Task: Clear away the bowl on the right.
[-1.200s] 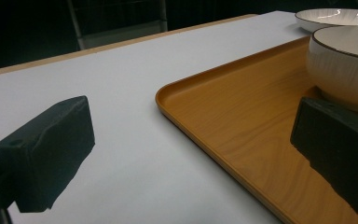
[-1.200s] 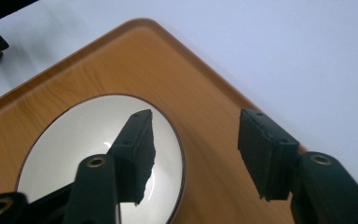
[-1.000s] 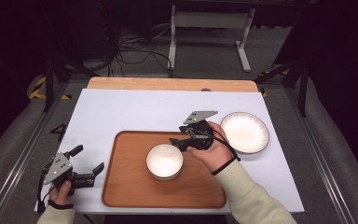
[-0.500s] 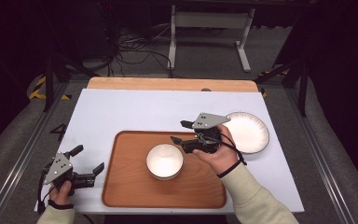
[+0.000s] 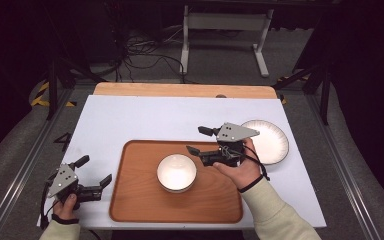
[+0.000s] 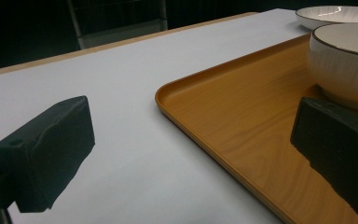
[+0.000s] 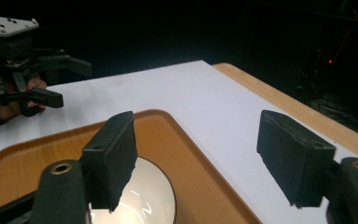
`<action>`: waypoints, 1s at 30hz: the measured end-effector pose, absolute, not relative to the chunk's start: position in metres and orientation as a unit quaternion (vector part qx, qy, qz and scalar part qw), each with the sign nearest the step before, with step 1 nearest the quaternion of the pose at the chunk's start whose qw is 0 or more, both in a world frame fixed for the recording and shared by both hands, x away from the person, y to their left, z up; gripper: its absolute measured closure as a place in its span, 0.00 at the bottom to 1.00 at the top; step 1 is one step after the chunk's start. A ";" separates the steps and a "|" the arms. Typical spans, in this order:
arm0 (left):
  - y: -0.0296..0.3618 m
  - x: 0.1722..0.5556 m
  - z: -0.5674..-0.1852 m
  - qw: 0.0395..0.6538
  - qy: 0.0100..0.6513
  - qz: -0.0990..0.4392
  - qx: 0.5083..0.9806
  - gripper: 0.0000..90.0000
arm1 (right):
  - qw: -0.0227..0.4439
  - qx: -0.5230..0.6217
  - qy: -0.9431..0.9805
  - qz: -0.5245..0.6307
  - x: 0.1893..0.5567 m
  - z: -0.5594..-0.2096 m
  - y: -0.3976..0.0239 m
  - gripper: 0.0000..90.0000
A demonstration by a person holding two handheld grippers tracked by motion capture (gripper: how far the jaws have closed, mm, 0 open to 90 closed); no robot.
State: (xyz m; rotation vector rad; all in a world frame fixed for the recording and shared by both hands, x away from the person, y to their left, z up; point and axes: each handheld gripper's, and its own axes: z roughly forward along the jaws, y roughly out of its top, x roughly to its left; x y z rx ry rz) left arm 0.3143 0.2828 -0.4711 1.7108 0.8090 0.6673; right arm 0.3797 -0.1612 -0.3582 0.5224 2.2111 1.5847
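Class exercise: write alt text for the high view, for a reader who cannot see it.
A white bowl sits on a wooden tray on a white table. The right gripper is open beside the bowl, near a white plate; the left gripper rests open left of the tray.

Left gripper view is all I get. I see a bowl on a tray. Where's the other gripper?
Observer: The right gripper hovers over the tray, just beside the bowl. Its fingers have just been opening, and nothing is between them.
Operator: Is anything in it?
Observer: No, from the high view the bowl looks empty and white inside.
Operator: What's that other dish sitting on?
Observer: That plate sits on the white table, just off the tray's right end.
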 end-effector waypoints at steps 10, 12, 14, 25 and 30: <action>0.283 0.314 -0.471 0.537 0.338 0.281 0.719 0.00 | 0.189 0.174 0.766 0.589 0.377 -0.362 -0.171 0.21; 0.283 0.314 -0.471 0.538 0.338 0.281 0.719 0.00 | 0.191 0.176 0.764 0.591 0.377 -0.361 -0.175 0.21; 0.282 0.314 -0.471 0.538 0.337 0.280 0.720 0.00 | 0.196 0.182 0.765 0.586 0.378 -0.361 -0.182 0.21; 0.282 0.314 -0.471 0.536 0.336 0.281 0.722 0.00 | 0.216 0.204 0.762 0.575 0.377 -0.360 -0.211 0.18; 0.282 0.314 -0.471 0.535 0.337 0.281 0.722 0.00 | 0.221 0.215 0.760 0.572 0.376 -0.359 -0.226 0.18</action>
